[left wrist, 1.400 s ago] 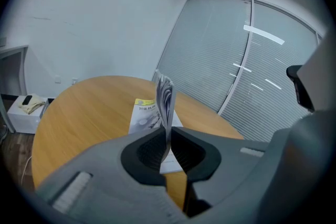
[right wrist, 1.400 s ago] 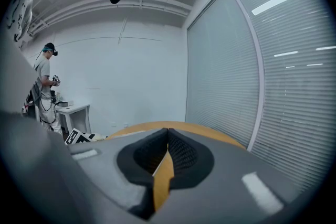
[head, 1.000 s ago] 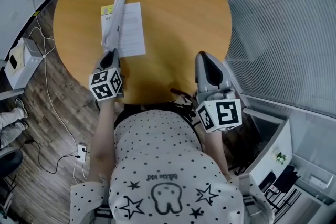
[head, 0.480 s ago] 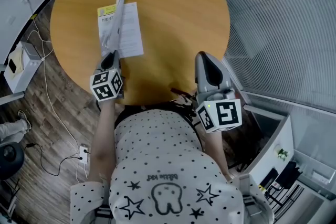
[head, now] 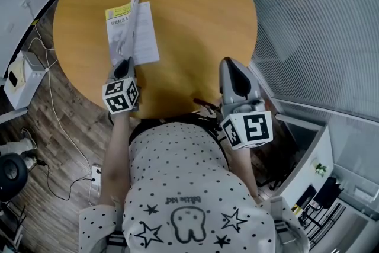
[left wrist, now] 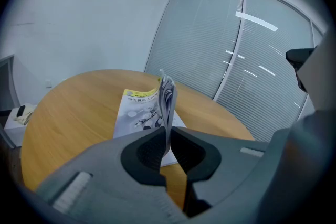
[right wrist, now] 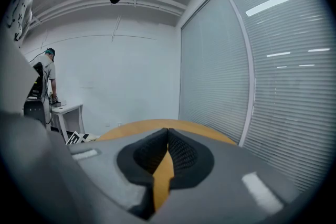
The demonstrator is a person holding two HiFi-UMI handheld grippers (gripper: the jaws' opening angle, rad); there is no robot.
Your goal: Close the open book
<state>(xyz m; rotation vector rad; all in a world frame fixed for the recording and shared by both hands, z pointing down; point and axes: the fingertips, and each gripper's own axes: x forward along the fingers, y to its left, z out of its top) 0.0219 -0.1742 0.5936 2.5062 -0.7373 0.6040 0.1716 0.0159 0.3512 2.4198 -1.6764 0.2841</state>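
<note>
Wooden table [head: 195, 15] bears the open book [head: 146, 38]; left gripper [head: 123, 63] clamps its upright pages [left wrist: 168, 98]; right gripper [head: 228, 63], right of book, closed, empty.

Three cameras, one table
My head view looks steeply down on the table [head: 195, 21]; the left gripper view sits low at its near edge, close to the book [left wrist: 137, 113], which both share; the right gripper view skims level across the top toward the blinds [right wrist: 220, 86].

Your table [head: 201, 15]: smooth wood-look top, soft sheen; book [head: 145, 38]: thin paper pages, glossy printed cover; left gripper [left wrist: 167, 139], right gripper [right wrist: 167, 136]: matt grey plastic, textured black pads [right wrist: 181, 150].
</note>
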